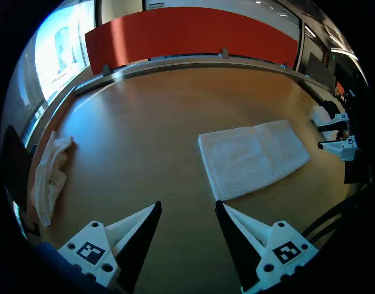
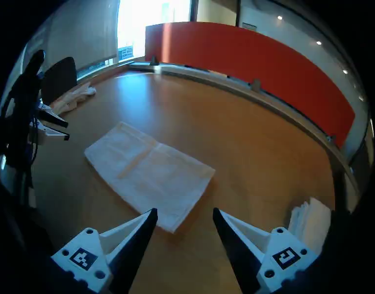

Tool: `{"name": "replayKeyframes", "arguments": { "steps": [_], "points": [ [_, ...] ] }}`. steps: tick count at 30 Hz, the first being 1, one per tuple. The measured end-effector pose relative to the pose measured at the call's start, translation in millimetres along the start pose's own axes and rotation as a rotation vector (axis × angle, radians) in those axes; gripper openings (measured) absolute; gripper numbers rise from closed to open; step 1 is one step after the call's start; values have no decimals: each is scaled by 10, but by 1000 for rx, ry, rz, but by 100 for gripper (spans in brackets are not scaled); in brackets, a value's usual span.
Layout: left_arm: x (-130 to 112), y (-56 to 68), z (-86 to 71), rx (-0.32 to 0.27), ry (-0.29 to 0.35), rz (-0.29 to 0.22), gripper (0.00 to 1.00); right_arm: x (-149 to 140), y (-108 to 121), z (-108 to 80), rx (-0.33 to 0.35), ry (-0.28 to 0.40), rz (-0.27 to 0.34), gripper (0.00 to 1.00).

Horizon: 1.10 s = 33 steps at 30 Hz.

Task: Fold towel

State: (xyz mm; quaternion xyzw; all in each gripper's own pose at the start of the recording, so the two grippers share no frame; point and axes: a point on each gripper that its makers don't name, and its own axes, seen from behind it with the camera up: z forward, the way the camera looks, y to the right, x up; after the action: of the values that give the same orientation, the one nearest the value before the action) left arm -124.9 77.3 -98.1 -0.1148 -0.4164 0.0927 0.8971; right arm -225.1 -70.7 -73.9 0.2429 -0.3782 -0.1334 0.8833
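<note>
Right gripper (image 2: 185, 209) and left gripper (image 1: 187, 203): jaws wide, empty, above the table (image 1: 138, 137). Lower each onto one corner of the towel (image 2: 148, 171) and pinch close to the wood, so your fold stays square. The towel lies flat at eleven o'clock just beyond your right jaws, and at one o'clock, farther off, from your left.
</note>
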Motion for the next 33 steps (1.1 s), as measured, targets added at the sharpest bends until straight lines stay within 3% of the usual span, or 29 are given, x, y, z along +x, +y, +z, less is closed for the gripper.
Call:
{"name": "replayKeyframes", "arguments": {
  "steps": [10,22,33],
  "points": [
    [-187,-176,-193,43,-3,-52,81,-20,-49,92,29,-15,-34,87],
    [-386,-277,-374,73,-16,-101,81,-345,-188,253,85,-78,-73,87],
    [-469,-323,-425,83,-25,-117,81,-475,-153,319,98,-115,-76,74]
  ]
}}
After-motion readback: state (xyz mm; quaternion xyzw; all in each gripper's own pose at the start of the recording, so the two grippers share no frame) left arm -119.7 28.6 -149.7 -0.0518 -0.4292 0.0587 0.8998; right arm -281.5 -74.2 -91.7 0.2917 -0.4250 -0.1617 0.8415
